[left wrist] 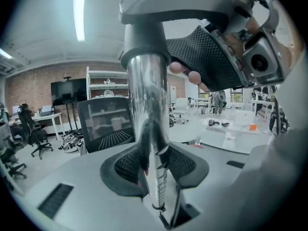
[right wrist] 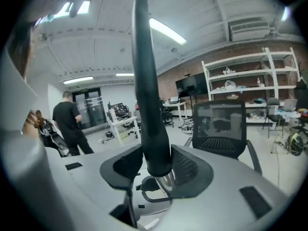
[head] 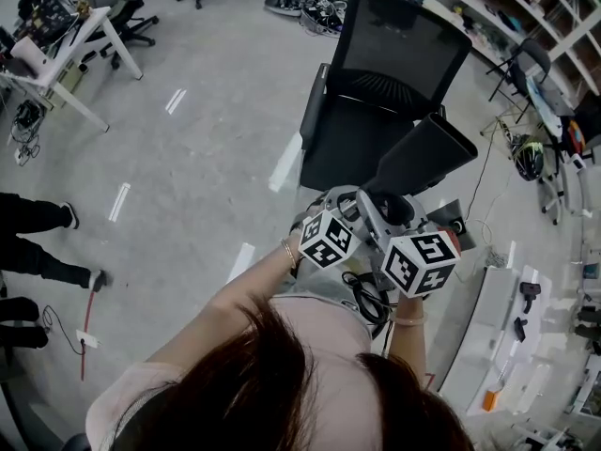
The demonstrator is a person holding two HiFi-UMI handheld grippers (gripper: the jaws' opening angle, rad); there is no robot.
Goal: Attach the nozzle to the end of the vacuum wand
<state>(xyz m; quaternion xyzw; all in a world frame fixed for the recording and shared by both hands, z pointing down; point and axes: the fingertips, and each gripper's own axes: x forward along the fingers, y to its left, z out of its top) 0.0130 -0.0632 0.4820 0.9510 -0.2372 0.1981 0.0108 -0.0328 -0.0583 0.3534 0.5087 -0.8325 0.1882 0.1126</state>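
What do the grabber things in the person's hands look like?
Each gripper has a smooth grey body, seen on the left gripper and right gripper, with black dimpled pads. Each carries a white cube printed with black square markers. The person wears a pale pink sleeve and a thin bracelet.

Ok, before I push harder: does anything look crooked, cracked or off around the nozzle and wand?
Nothing stands out. The left tongs clamp the chrome wand, the right tongs clamp the black nozzle, and its base meets the wand's end roughly in line. No crack or loose piece shows; how deep it sits I cannot tell.
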